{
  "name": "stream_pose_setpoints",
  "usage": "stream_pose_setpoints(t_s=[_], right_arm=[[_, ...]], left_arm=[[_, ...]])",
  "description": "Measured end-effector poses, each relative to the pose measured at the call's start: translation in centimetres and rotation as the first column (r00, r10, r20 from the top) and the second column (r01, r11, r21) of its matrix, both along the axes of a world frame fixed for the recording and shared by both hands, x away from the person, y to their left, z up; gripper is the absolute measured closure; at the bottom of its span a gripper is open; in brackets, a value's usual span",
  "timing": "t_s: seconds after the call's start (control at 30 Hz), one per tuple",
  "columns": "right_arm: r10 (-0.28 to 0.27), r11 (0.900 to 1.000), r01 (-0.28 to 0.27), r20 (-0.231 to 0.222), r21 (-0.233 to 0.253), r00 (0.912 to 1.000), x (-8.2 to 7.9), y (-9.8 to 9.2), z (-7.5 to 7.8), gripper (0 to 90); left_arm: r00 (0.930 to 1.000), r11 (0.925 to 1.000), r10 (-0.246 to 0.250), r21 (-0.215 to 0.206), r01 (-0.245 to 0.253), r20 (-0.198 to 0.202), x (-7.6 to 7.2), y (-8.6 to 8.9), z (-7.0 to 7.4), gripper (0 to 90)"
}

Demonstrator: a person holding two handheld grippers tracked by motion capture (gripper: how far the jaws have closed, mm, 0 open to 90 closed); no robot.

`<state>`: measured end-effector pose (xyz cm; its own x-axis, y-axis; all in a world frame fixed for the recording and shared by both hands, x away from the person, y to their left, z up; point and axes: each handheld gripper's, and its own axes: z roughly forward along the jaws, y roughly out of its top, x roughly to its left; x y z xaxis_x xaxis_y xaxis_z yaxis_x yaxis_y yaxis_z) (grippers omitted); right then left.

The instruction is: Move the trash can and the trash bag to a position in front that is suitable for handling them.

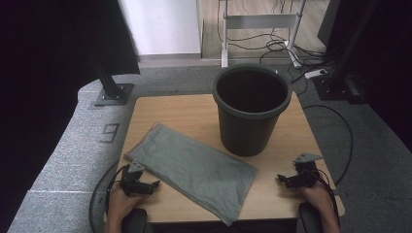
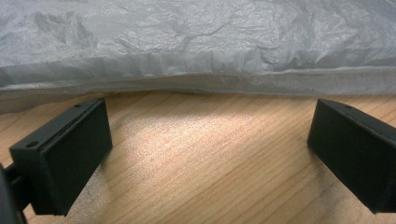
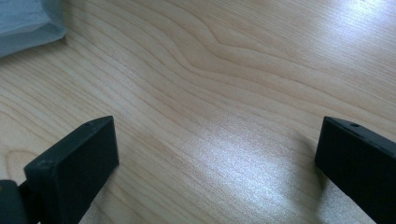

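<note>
Approach step — left gripper [image 1: 154,184] jaws apart beside grey bag [image 1: 192,167]; right gripper [image 1: 281,178] apart, idle. Next, judged: close on bag edge.

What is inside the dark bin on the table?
The bin shows a dark, seemingly bare interior from the high view; its floor is too shadowed to tell. The grey bag lies flat beside it.

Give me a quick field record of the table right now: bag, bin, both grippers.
bag: grey plastic bag, flat on the wooden table, folded, lying diagonally
bin: dark bin, upright, nothing visible inside, behind the bag's right end
left gripper: open, near the bag's long edge, not touching
right gripper: open, over bare wood right of the bag
held: nothing
</note>
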<state>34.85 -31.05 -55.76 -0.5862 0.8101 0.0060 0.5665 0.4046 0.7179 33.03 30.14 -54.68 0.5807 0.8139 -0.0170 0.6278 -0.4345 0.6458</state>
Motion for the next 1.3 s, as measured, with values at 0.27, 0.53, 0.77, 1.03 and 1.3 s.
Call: stream_pose_setpoints(t_s=[0.27,0.53,0.77,1.03,1.3], right_arm=[[-0.034,0.999,0.034,-0.001,0.0,0.9994,-0.1,0.3,0.0,0.0],[-0.039,0.999,0.039,-0.001,0.001,0.9992,-0.1,0.4,0.0,0.0],[-0.057,0.998,0.059,-0.043,0.037,0.9974,0.4,0.3,0.4,0.0],[-0.109,0.993,0.108,0.001,0.044,0.9941,3.4,1.1,3.2,0.0],[-0.174,0.984,0.173,0.022,0.04,0.9844,7.2,1.7,5.4,0.0]], left_arm=[[1.0,1.0,0.0,-0.001,0.0,0.0,0.0,0.0,0.0,0.0],[1.0,1.0,0.007,-0.001,-0.007,0.0,0.0,-0.1,0.0,0.0],[0.9999,0.9999,0.013,-0.001,-0.013,0.001,-0.1,-0.1,0.0,0.0],[0.9999,0.9999,0.015,-0.001,-0.015,0.001,-0.1,-0.1,0.0,0.0],[0.9999,0.9999,0.016,-0.001,-0.016,0.002,-0.1,-0.1,0.0,0.0]])
